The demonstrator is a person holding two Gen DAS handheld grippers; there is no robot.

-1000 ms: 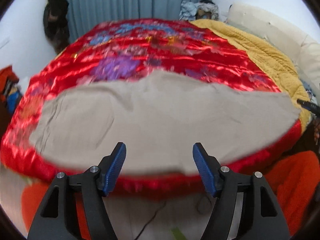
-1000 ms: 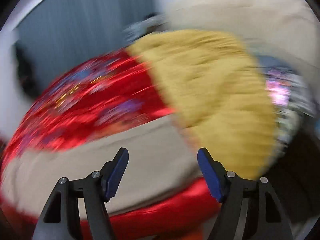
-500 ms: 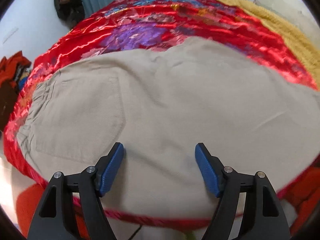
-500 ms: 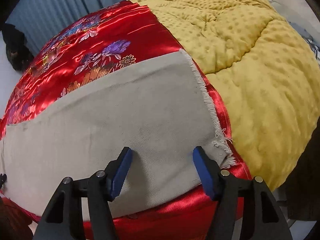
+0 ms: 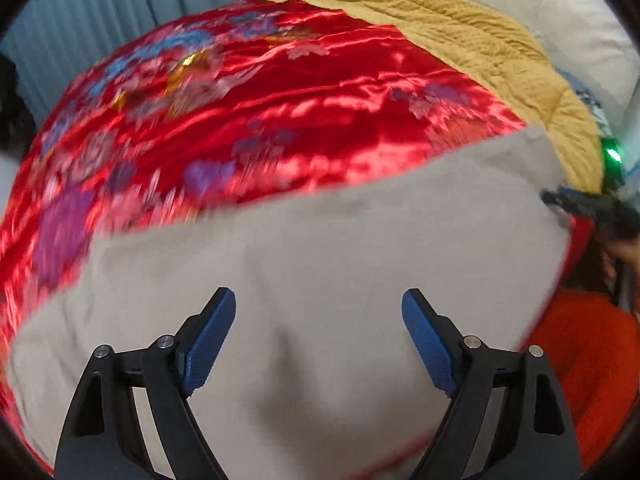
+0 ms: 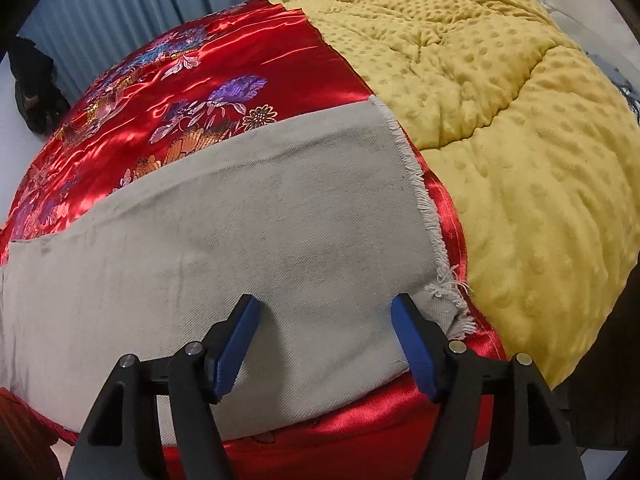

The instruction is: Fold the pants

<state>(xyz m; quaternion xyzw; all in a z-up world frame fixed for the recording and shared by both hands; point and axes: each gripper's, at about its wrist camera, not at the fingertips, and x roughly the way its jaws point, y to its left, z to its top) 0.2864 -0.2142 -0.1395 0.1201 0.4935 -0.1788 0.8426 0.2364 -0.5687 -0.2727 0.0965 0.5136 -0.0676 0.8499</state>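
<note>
Beige pants (image 5: 320, 240) lie flat, stretched left to right along the near edge of a red satin bedspread (image 5: 280, 100). My left gripper (image 5: 319, 300) hovers over their middle with its jaws opening; only flat cloth lies below them, nothing pinched. In the right wrist view the pants (image 6: 240, 240) end in a frayed hem (image 6: 420, 200). My right gripper (image 6: 326, 308) sits low over that leg end, just left of the hem's near corner. Its jaws are opening and straddle flat cloth without gripping it. One of its fingers (image 5: 580, 202) shows at the right edge of the left wrist view.
A yellow dimpled blanket (image 6: 500, 120) covers the bed to the right of the hem. Blue-grey curtains (image 5: 100, 20) hang behind the bed. Dark clothing (image 6: 36, 84) hangs at the far left. Something orange (image 5: 592, 360) lies below the bed's near right edge.
The left gripper has swept right along the pants, away from the waistband and pocket, and its jaws have widened. The right gripper came down onto the hem end, then held still.
</note>
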